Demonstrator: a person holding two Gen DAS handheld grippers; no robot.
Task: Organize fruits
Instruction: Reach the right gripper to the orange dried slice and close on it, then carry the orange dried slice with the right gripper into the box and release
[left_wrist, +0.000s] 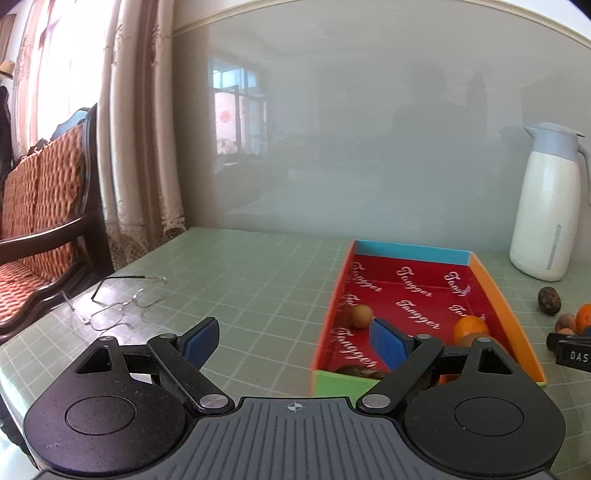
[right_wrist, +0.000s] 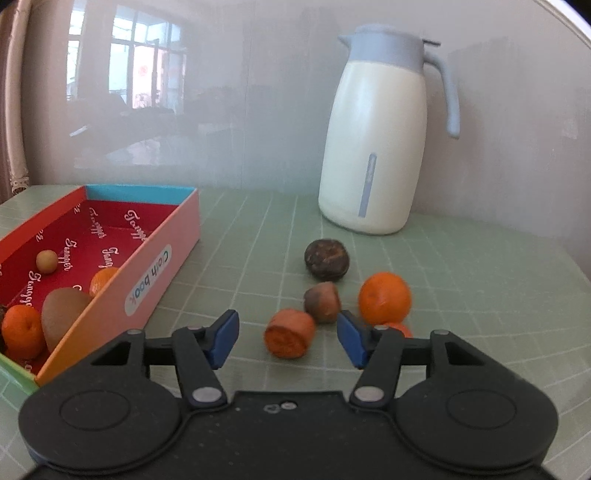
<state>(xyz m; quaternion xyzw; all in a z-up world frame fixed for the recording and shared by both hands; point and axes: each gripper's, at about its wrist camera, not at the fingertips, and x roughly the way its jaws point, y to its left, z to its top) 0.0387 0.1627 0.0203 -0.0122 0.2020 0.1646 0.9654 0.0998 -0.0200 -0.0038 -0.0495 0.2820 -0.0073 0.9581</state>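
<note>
The right gripper (right_wrist: 288, 341) has its blue pads apart around nothing; the stubby orange fruit piece (right_wrist: 290, 334) lies on the green mat just right of the shallow red-lined cardboard box (right_wrist: 155, 266), cut face toward the camera, short axis likewise. Pinched off-centre, it could roll into the brown fruit (right_wrist: 322, 302) behind it. The left gripper (left_wrist: 295, 343) hangs wide apart, empty, at the box's near-left corner

Cream jug (right_wrist: 373, 147) with pale blue lid and handle — standing upright on the green gridded mat (left_wrist: 240, 280), close to the wall. Wire-rimmed spectacles (left_wrist: 118, 302) lying open near the mat's left edge. Wooden chair (left_wrist: 44, 229) with orange cushions — sitting beside beige curtains (left_wrist: 140, 129).
</note>
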